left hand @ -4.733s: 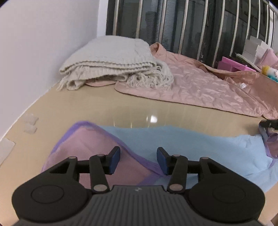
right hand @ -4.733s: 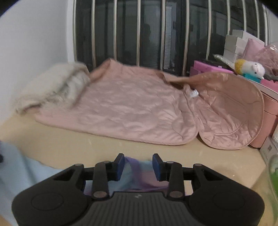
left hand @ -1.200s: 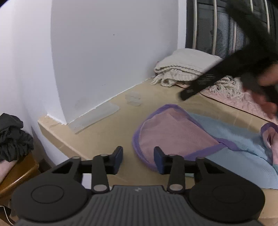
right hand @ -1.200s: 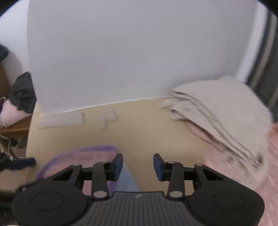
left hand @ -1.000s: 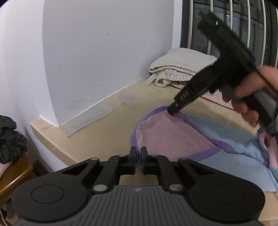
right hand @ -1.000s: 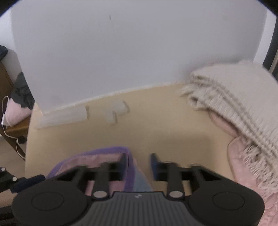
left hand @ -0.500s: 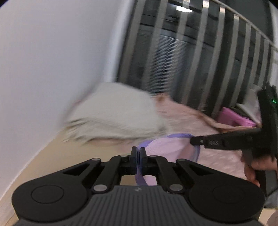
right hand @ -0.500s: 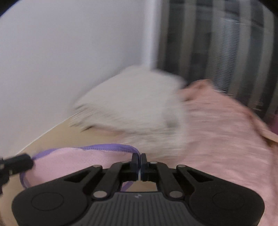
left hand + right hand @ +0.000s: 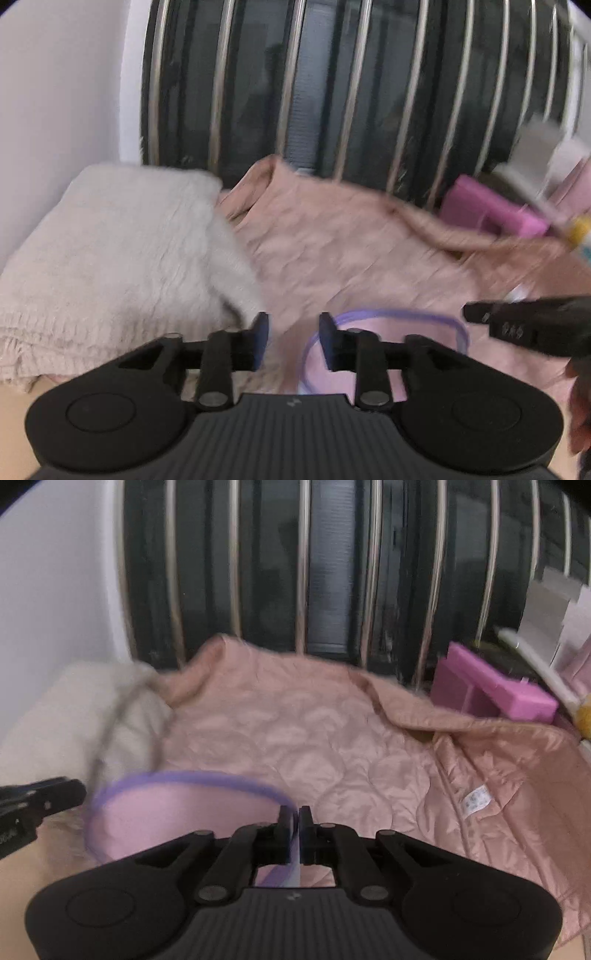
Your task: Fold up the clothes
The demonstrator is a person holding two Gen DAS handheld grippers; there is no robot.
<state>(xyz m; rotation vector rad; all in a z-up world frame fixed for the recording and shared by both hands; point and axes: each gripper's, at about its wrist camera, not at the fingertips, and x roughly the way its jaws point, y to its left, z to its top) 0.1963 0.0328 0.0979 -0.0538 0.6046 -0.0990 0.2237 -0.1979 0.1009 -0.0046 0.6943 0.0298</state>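
We take the pink quilted blanket point(image 9: 332, 746) as our landmark; it spreads in front of the barred window point(image 9: 332, 572). Our right gripper point(image 9: 296, 825) is clenched on the purple-trimmed edge of the pink garment point(image 9: 177, 812), the fingers pressed together with a strip of fabric showing between them. The garment's rounded hem arcs up on the near side of the blanket, toward its left part, and stands lifted in front of it.

Our left gripper point(image 9: 293, 341) is released: its blue-padded fingers point(image 9: 260, 332) stand apart with nothing between them. In the left wrist view the garment point(image 9: 388, 343) lies just to the right of those fingers, its purple hem curving behind the right one; whether it touches that finger we cannot tell, since the picture is blurred. The same view shows the right gripper point(image 9: 476, 315) as a dark tip reaching in at the garment's right edge, over the near part of the blanket.

A folded cream knitted throw point(image 9: 110, 251) lies on the blanket's left end, against the white wall point(image 9: 55, 92). A magenta box point(image 9: 495, 690) stands at the blanket's far right corner, close to the window.
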